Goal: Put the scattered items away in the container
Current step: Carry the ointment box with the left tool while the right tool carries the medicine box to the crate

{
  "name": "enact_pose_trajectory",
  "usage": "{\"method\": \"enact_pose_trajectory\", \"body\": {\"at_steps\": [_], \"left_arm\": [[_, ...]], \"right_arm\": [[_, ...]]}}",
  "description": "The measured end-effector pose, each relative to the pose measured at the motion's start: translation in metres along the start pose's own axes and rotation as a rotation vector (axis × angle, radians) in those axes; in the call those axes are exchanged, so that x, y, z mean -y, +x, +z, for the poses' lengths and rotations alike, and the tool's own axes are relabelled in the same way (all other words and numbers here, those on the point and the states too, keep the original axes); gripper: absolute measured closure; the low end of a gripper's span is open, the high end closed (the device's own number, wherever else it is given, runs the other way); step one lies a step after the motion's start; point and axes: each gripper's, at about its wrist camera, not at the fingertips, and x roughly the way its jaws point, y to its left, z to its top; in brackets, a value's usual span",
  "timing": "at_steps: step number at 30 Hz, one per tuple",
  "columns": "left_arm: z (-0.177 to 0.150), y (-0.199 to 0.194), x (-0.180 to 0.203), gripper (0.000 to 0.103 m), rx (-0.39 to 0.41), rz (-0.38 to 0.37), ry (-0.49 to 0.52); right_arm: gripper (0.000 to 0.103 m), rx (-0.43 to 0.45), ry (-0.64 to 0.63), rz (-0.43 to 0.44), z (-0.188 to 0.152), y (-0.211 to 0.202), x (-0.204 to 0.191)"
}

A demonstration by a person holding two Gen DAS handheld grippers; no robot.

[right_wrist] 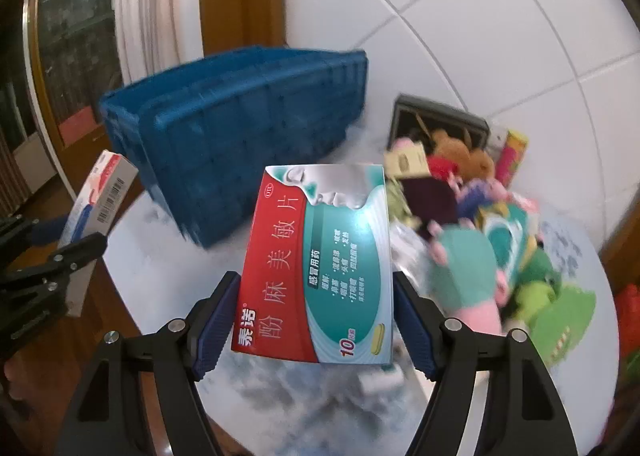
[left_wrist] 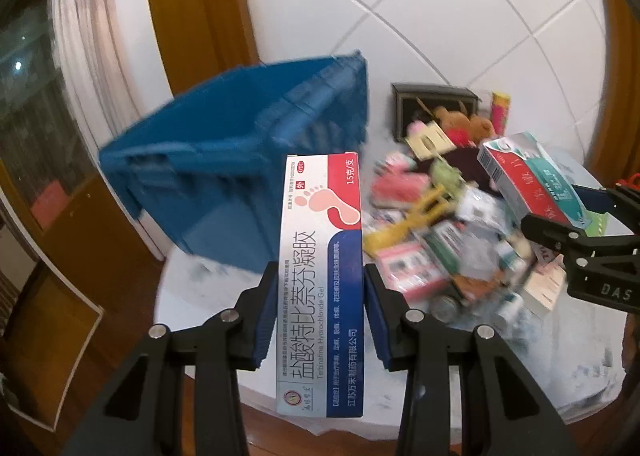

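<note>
Gel box (left_wrist: 322, 276) | left claw (left_wrist: 320, 320) clamped, raised | crate (left_wrist: 240, 159) ahead

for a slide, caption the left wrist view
Left claw grips a foot-gel box before the blue crate, clutter pile to its right.

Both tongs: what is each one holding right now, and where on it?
Left tongs clamp the long sides of a terbinafine gel box, about mid-length. Right tongs clamp the side edges of a red-and-teal cold tablet box, near its lower half.
</note>
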Motion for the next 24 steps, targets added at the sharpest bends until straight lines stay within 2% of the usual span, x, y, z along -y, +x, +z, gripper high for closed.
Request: {"method": "enact_pose_trajectory", "body": {"at_steps": [6, 11, 17, 24], "left_arm": [[0.043, 0.002, -0.050, 0.063, 0.045, -0.005, -0.037], [0.087, 0.029, -0.071, 0.063, 0.048, 0.024, -0.052], [0.140, 0.044, -0.093, 0.063, 0.106, 0.076, -0.075], [0.176, 0.086, -0.131, 0.063, 0.077, 0.088, -0.091]], "right_arm": [[0.029, 0.052, -0.028, 0.010, 0.055, 0.006, -0.042], [0.029, 0.086, -0.062, 0.037, 0.103, 0.026, -0.062], [0.029, 0.150, -0.092, 0.090, 0.158, 0.043, -0.072], [0.029, 0.125, -0.100, 0.132, 0.214, 0.087, -0.093]]}}
